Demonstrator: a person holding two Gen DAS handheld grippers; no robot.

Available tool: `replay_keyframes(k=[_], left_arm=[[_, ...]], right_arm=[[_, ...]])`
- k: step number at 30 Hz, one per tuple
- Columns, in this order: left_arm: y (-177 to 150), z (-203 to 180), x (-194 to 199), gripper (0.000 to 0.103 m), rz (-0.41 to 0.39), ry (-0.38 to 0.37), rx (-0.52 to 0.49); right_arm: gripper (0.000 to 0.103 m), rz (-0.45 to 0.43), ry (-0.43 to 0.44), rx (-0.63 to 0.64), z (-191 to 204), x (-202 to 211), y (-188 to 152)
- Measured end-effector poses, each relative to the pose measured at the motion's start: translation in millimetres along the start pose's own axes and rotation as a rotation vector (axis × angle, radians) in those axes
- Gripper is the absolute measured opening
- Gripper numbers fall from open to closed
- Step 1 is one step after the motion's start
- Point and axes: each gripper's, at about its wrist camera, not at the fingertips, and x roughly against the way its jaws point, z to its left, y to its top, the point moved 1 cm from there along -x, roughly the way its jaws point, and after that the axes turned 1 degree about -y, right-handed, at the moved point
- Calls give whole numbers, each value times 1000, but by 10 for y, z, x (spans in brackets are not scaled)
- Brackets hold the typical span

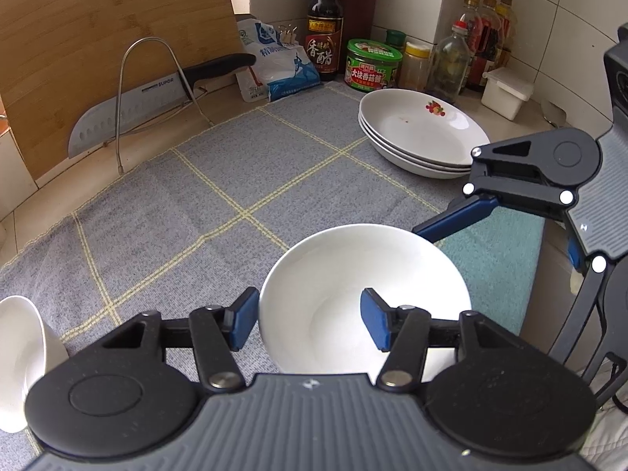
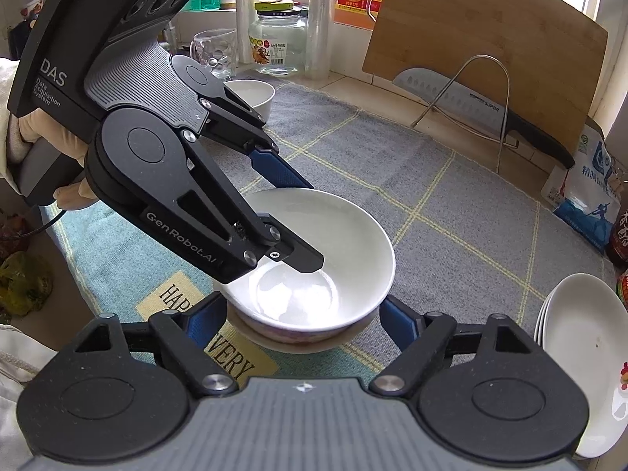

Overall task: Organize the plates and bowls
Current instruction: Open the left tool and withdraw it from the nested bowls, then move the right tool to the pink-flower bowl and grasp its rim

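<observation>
Nearest: white bowl point(image 1: 365, 298) sits nested in a second bowl point(image 2: 298, 337) underneath, on the cloth-covered surface point(image 1: 219, 204).

Left gripper point(image 1: 310, 324) is spread a little, one pad outside the near rim, the other inside the bowl; neither presses on the wall, so no pinch. Right gripper point(image 2: 302, 320) is spread wide, pads flanking the bowl pair on both sides, clear of it.

Handling guess: glazed ceramic, stiff, moderately heavy, slick and chip-prone. Best hold is a rim pinch, one pad inside and one outside, squeezed firmly; the wall curves, so a shallow bite may slip. Lifting the top bowl could drag the lower one if they stick.

Left edge: another white bowl point(image 1: 19, 357), tipped on its side.

Further out: stack of white plates point(image 1: 422, 133), a red print on the top one, well apart from the bowls. Likely the sorted pile already.

Back: knife point(image 1: 129, 114) in a wire rack point(image 1: 157, 90) against a cutting board point(image 1: 98, 39), plus bottles and jars by the wall.
</observation>
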Motion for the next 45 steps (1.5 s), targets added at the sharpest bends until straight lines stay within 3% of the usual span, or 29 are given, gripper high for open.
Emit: replay_keyframes(k=[2,13,22,26,32,38,45], left_arm=[[5,-6,31,70,-12,8,-4],[-54,103,177,70,-27,48,28],[-173,255,325,70,-50,79,96],[-261,348,465,80,-78,112,128],[-481,579,701,94,-126,226,177],[-804,960,780,94,-109,386,245],[-1034,1284,681,94,-97,436,296]], right_arm=[[103,-38,12,-10,-18,63,25],[103,-83,-18,-42,-94,158,55],[103,-65,-52,-56,-122,117,4],[103,-81,-78,-49,-114,143,59],[103,-133,-101,-33,-84,141,360],[103,-155,-68,32,141,-114,844],[103,-137,-5,65,404,-565,1374]])
